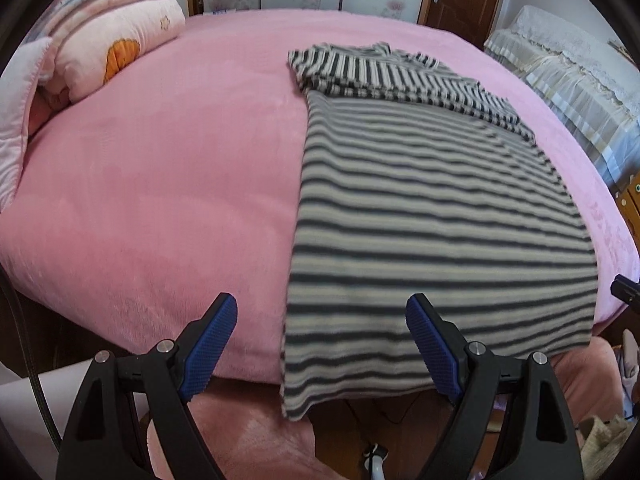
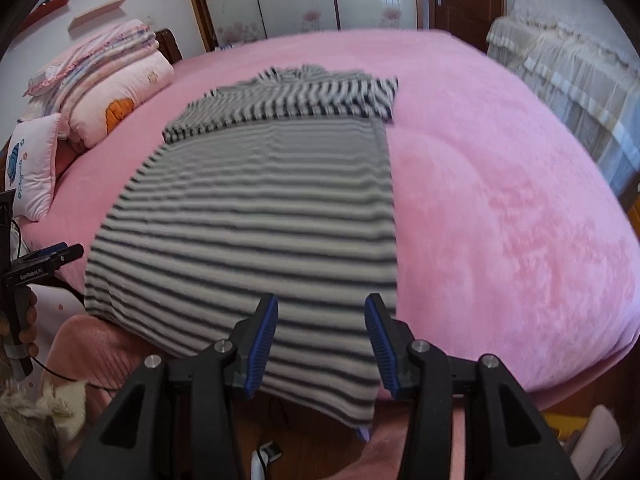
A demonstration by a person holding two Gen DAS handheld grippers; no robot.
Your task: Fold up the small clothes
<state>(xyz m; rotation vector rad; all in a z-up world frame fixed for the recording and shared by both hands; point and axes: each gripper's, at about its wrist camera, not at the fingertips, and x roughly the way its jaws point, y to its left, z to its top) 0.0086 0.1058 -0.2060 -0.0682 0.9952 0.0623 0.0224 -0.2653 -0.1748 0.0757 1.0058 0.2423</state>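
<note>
On the pink bed (image 1: 160, 184) the striped shirt (image 1: 432, 216) lay lengthwise away from both grippers, left (image 1: 322, 344) and right (image 2: 320, 340), hem nearest; both were wide open and empty.

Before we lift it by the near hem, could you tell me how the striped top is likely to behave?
The striped top looks floppy: its hem droops over the bed edge. It probably sags between grip points. Its folded sleeves may slip loose.

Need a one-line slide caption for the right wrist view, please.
Open right gripper above the near hem of a striped garment, sleeves folded across its top, on a pink bed.
</note>
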